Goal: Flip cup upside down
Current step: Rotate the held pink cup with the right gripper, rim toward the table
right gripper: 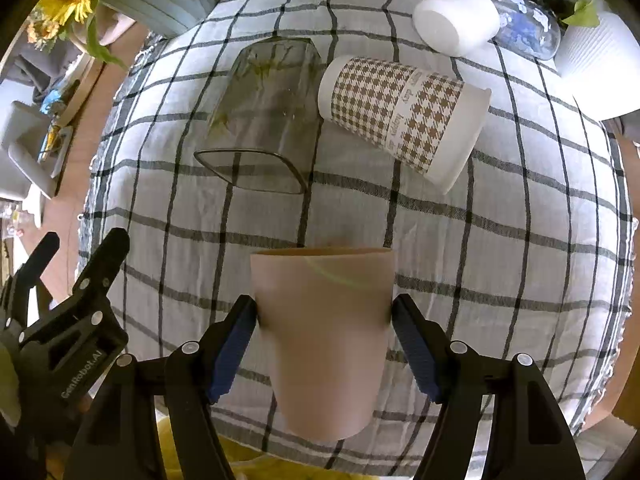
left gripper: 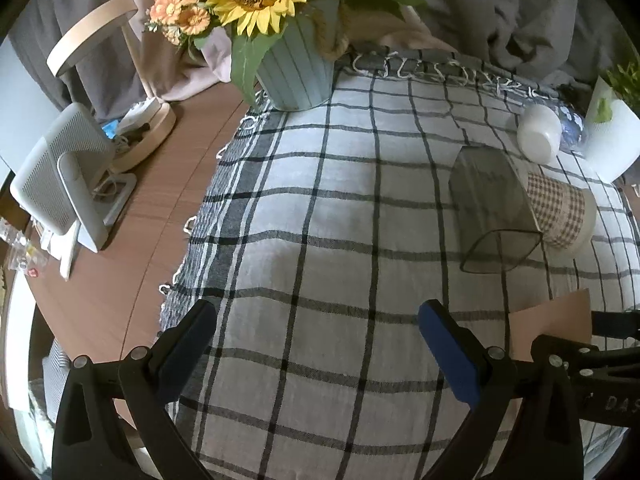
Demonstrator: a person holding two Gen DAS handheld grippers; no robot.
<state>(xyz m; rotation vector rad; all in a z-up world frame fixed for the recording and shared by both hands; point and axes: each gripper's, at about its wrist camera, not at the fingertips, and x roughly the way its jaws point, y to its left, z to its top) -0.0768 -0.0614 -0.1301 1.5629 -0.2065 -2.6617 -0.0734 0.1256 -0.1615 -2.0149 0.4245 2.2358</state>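
Only the right wrist view shows right gripper clamping pink cup.

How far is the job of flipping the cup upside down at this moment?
Grasping looks done: the right hand-held gripper is shut on the beige cup, pads on both sides. The cup seems off the cloth, its open rim pointing away from the camera, so the flip itself is not finished. Left: turn it rim down, set it on the cloth, release. The left hand-held gripper is open and idle.

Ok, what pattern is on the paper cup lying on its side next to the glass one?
A brown-and-white houndstooth check on the paper cup, with a plain white band at one end; clearest in the right wrist view.
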